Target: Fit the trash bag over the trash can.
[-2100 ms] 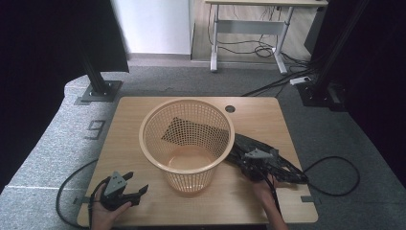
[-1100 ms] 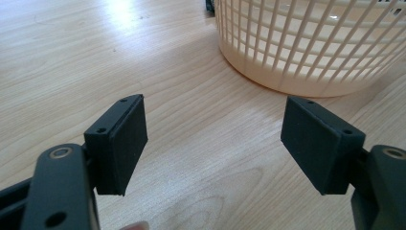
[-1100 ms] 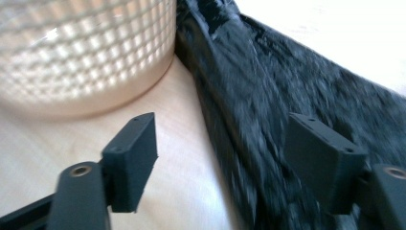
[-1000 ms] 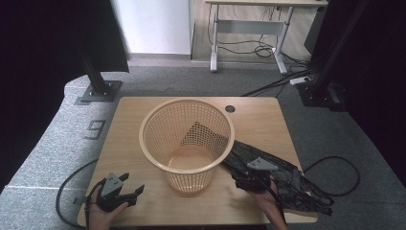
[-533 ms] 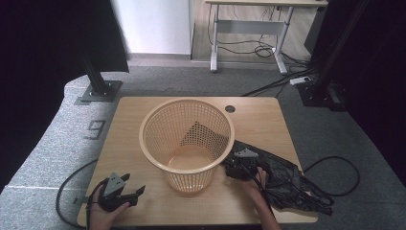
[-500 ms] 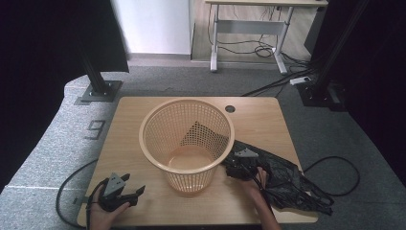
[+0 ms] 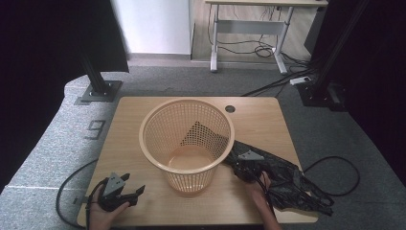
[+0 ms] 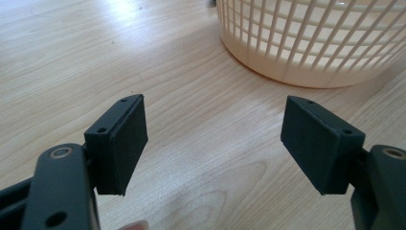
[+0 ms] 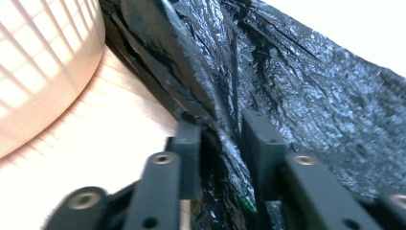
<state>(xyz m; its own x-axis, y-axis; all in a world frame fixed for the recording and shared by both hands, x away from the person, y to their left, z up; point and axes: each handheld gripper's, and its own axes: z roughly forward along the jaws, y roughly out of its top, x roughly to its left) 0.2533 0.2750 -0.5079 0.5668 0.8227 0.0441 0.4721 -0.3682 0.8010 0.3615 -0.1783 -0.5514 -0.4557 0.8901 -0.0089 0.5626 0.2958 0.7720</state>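
Black bag's (image 7: 282, 179) inner corner behind basket mesh (image 7: 210, 139) (partly veiled)

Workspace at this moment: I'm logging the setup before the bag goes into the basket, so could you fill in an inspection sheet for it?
Surface: wooden table, round hole at its far edge.
Job's things: peach mesh basket upright mid-table; black plastic bag lying crumpled to its right, one end running behind the basket wall.
Clutter: nothing seen.
Grippers: left tool open, nothing between its jaws, at the near left corner; right tool has just been closing, jaws pinching a fold of the bag.
Cables: one trails from each tool off the table's near side.
Surroundings: grey carpet, black stand feet, a second desk with loose wires behind.
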